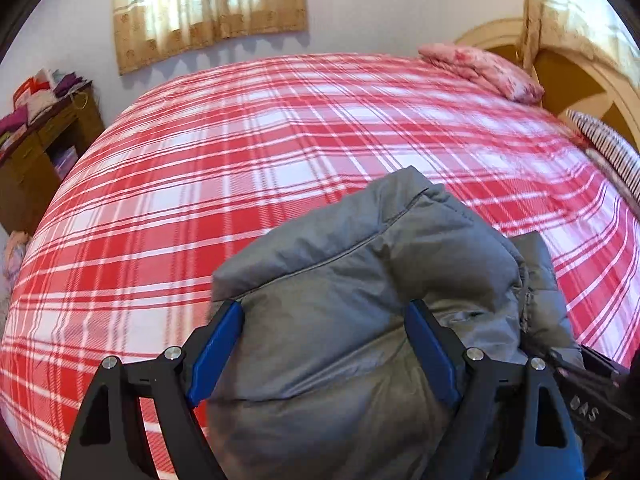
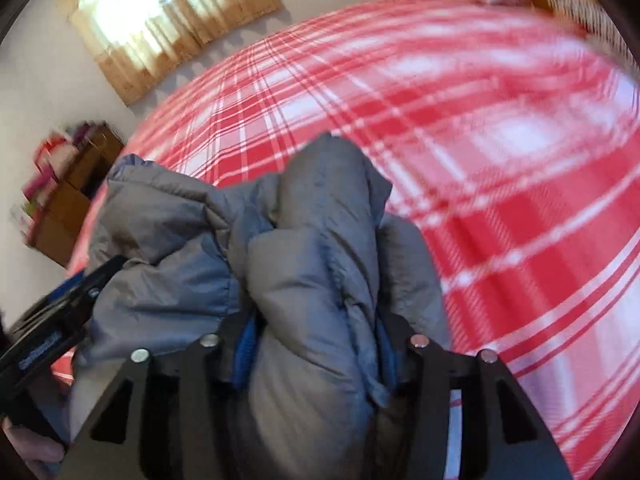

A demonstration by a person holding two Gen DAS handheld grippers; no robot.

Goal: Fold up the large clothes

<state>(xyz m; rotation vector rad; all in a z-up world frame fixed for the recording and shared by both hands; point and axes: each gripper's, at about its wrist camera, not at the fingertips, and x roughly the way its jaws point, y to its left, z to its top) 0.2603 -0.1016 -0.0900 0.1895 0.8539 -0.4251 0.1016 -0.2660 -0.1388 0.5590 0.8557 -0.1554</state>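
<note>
A grey padded jacket [image 1: 340, 280] is bundled up and held above a bed with a red and white plaid cover [image 1: 240, 140]. My left gripper [image 1: 324, 320] has its blue fingers on either side of a thick fold of the jacket and is shut on it. My right gripper [image 2: 316, 340] is shut on another bunched fold of the jacket [image 2: 312, 260]; its blue pads are mostly hidden by the fabric. The right gripper shows at the right edge of the left wrist view [image 1: 592, 392], and the left gripper at the left edge of the right wrist view [image 2: 60, 328].
A pink folded blanket [image 1: 484, 68] and a striped pillow [image 1: 612, 152] lie by the wooden headboard [image 1: 580, 76] at the far right. A wooden cabinet [image 1: 44, 152] with stacked cloth stands left of the bed. A curtained window [image 1: 208, 4] is on the far wall.
</note>
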